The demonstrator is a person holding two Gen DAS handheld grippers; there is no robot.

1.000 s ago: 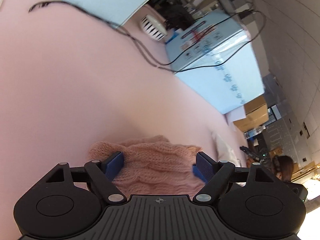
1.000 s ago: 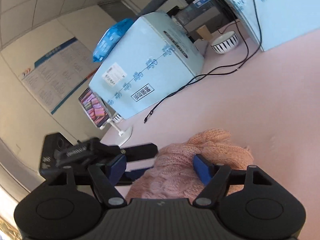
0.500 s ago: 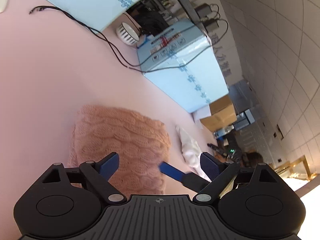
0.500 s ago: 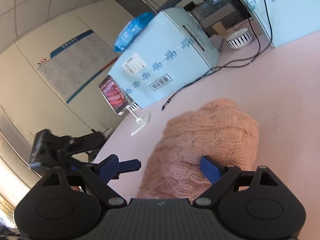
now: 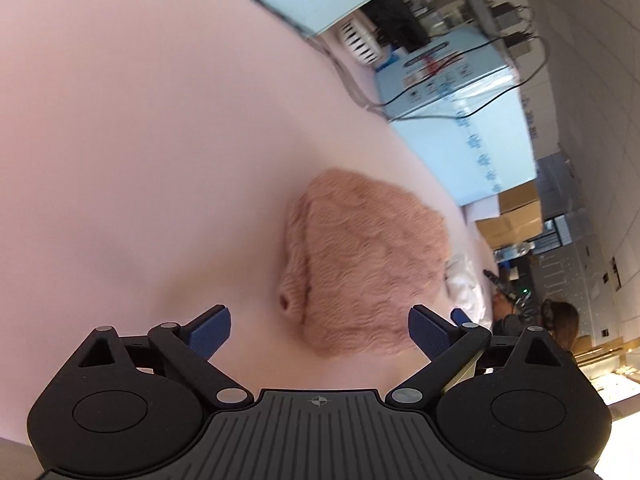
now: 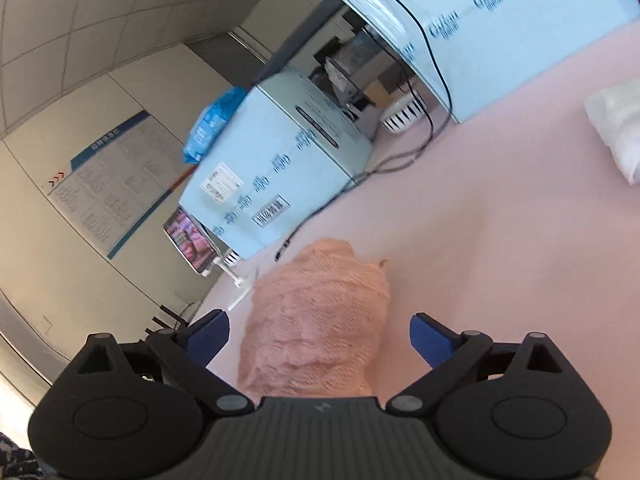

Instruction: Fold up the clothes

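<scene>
A pink cable-knit sweater (image 5: 368, 256) lies folded into a compact bundle on the pink tabletop (image 5: 140, 140). My left gripper (image 5: 320, 330) is open and empty, pulled back just short of the bundle's near edge. In the right wrist view the same sweater (image 6: 320, 320) lies between and just beyond the blue fingers. My right gripper (image 6: 320, 338) is open and empty, held above the bundle's near end. A blue fingertip of the right gripper (image 5: 458, 314) shows past the sweater in the left wrist view.
Light blue boxes (image 6: 280, 176) (image 5: 460, 120) stand along the table's far side with black cables (image 6: 400, 160) trailing over the top. A striped bowl (image 6: 400, 114), a phone on a stand (image 6: 192, 240) and a white cloth (image 6: 620, 132) are also on the table.
Both grippers have let go of the sweater and drawn back from it. The folded bundle now lies free on the table, farther from the fingers.
</scene>
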